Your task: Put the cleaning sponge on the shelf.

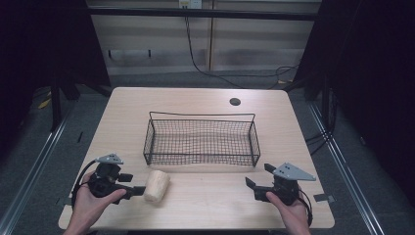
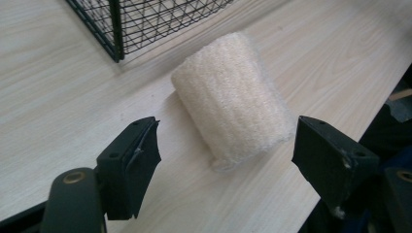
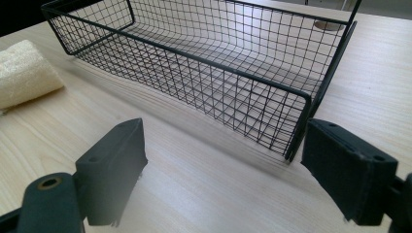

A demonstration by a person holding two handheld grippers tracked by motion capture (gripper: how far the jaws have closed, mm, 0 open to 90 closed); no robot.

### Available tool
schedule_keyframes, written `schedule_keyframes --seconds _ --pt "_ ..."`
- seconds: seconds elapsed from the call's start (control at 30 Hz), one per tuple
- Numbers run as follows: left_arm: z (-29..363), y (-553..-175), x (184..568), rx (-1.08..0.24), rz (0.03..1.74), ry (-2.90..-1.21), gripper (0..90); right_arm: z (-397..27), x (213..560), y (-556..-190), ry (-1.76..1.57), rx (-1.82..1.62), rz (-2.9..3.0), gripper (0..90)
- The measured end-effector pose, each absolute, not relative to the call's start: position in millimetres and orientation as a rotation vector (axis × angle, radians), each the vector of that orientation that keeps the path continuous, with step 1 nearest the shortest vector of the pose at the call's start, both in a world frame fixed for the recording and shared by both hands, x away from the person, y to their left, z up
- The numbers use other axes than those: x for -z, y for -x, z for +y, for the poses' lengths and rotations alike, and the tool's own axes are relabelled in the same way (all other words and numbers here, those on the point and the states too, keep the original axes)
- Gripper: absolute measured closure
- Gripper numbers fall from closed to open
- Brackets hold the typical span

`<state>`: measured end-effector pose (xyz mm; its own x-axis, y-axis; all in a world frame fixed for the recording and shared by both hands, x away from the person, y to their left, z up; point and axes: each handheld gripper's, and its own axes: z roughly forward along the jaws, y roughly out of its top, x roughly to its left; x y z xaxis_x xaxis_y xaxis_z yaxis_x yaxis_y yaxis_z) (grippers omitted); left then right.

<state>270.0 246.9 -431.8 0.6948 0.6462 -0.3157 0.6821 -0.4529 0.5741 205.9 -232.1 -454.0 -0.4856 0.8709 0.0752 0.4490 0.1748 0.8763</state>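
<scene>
A cream, rough-textured roll like a loofah sponge (image 1: pixel 156 186) (image 2: pixel 233 102) lies on its side on the wooden table (image 1: pixel 210 203), just in front of the left corner of a black wire basket (image 1: pixel 200 117). My left gripper (image 1: pixel 133 185) (image 2: pixel 226 131) sits at the roll's near end, open, with its jaws on either side of that end and no pad touching it. At the front right my right gripper (image 1: pixel 258 175) (image 3: pixel 223 128) is open and holds nothing, facing the basket's near right corner (image 3: pixel 296 145). The roll (image 3: pixel 24 73) shows far left in the right gripper view.
Nothing lies in the basket, which stands mid-table with its long side across. A round cable hole (image 1: pixel 235 102) is in the table's far part. Dark floor with rails runs along both table sides, and a cable hangs down the back wall.
</scene>
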Motion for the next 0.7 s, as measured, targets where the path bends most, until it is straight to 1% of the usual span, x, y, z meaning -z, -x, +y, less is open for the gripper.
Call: schedule_keyframes --seconds 0.1,0.13,0.2,0.23,0.4,0.47,0.7 --pt "245 -270 430 0.085 1.001 -2.211 25.2 -232 454 -206 -1.248 -1.252 2.013 15.6" --pt "242 -270 429 0.1 0.997 -2.22 26.3 -232 454 -206 -1.243 -1.254 2.012 15.6" --pt "239 -271 427 0.126 0.988 -2.232 31.2 -232 454 -206 -1.246 -1.255 2.015 15.6" --pt "239 -271 427 0.126 0.988 -2.232 32.0 -232 454 -206 -1.246 -1.255 2.015 15.6" --pt "231 -274 424 0.157 1.018 -2.275 29.9 -231 454 -206 -1.24 -1.256 2.018 15.6" --pt "228 -276 423 0.156 1.026 -2.307 27.7 -231 454 -206 -1.24 -1.257 2.019 15.6" --pt "221 -280 422 0.177 1.05 -2.363 26.5 -231 454 -206 -1.237 -1.259 2.021 15.6"
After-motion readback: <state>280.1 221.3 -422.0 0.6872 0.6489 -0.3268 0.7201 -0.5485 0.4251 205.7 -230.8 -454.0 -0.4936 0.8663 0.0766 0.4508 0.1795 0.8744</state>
